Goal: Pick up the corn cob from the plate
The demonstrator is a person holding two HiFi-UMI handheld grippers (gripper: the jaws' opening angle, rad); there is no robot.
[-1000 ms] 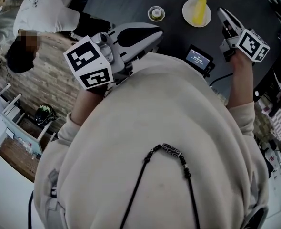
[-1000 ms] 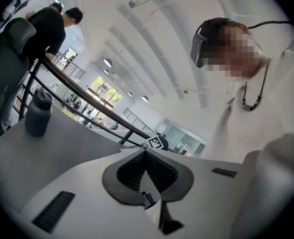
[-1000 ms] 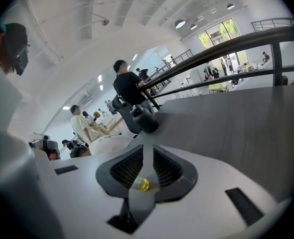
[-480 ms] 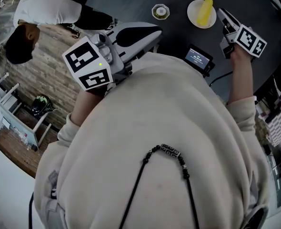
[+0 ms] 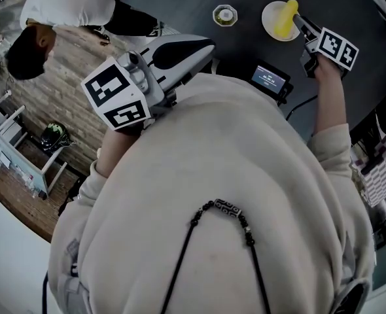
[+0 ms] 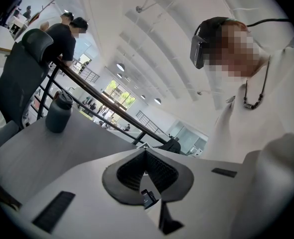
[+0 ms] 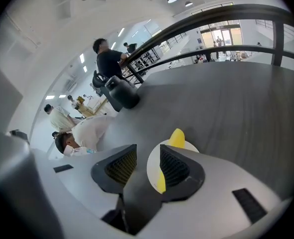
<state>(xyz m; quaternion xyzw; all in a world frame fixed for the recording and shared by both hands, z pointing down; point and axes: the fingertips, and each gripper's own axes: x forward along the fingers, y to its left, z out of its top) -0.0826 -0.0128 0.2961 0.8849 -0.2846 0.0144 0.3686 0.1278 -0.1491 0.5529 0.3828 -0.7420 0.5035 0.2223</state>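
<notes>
Writing: screen (image 5: 269,78) was lit, its text unreadable. Right gripper (image 5: 296,19) had jaws half apart, just been opening, gripping nothing, hovering close over the corn cob (image 5: 286,17). Cob lay on a white plate (image 5: 270,19) toward the near edge of a dark table (image 5: 180,5). Left gripper (image 5: 209,44) had jaws together, empty. Bright hall, black railing (image 7: 221,14).

I count one corn cob (image 5: 286,17), one plate (image 5: 269,18), one small dish (image 5: 224,14), one screen unit (image 5: 269,78), one dark bottle (image 7: 121,94).
</notes>
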